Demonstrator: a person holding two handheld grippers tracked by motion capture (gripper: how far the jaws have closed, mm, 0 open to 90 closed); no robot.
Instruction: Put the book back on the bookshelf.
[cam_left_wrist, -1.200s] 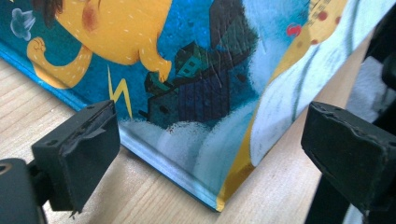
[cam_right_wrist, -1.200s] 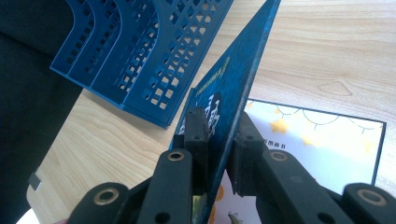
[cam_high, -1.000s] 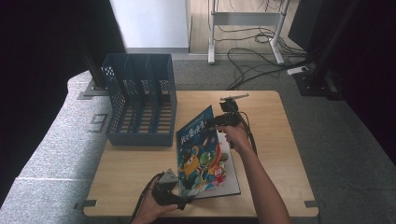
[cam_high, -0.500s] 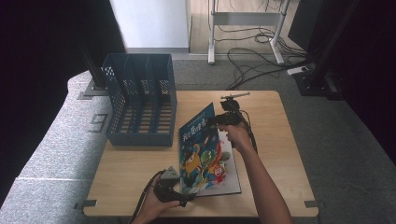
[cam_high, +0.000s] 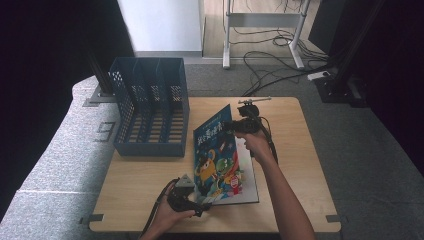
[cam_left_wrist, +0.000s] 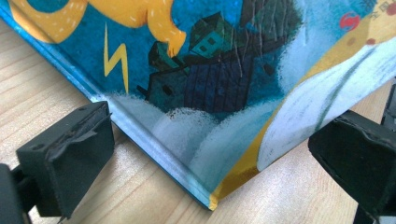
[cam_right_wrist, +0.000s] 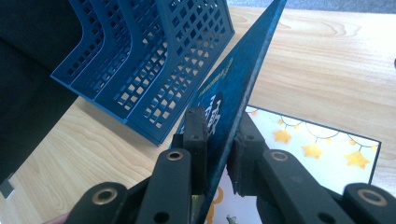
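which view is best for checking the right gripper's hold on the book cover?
Right gripper view: the right gripper is clamped on the edge of the raised book cover, pads on both faces. The high view shows that gripper at the cover's top edge, too small for contact. The left gripper view shows the book's lower corner between open jaws.

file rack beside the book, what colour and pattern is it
Dark blue plastic file rack with a square-grid perforated mesh on its walls; the right gripper view shows it best.

Blue picture book (cam_high: 218, 150), cover lifted open
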